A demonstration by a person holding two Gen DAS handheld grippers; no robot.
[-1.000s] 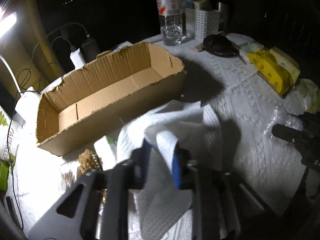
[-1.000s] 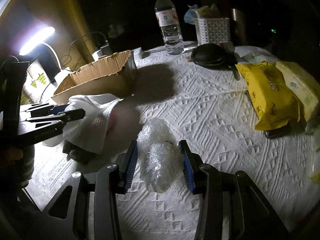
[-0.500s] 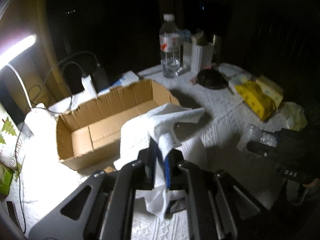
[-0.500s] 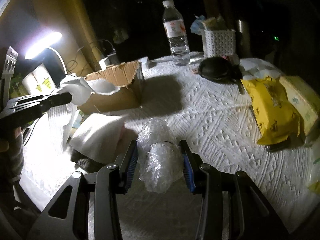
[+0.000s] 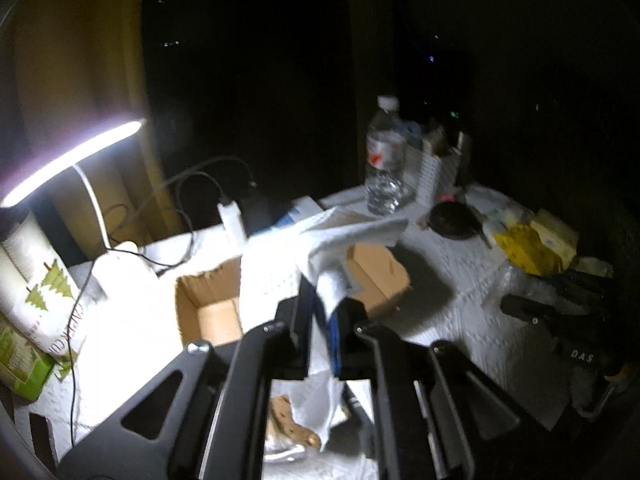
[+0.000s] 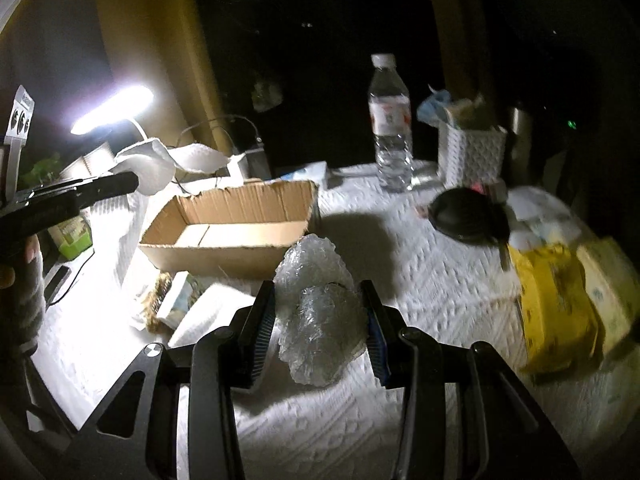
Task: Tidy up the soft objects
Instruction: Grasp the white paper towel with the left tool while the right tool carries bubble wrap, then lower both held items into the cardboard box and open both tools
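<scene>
While the cardboard box (image 6: 228, 232) at frame centre sits empty, the left gripper (image 5: 320, 320) clamps a white paper towel (image 5: 280, 276). The right gripper (image 6: 320, 322) grips a bubble wrap wad (image 6: 320, 312); neither is boxed yet.

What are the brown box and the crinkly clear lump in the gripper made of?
The box looks like plain corrugated cardboard: matte brown, with ribbed walls and ragged torn edges. The lump looks like bubble wrap: clear, glossy plastic film with small raised bubbles, crumpled into a wad between the right gripper's pads.
</scene>
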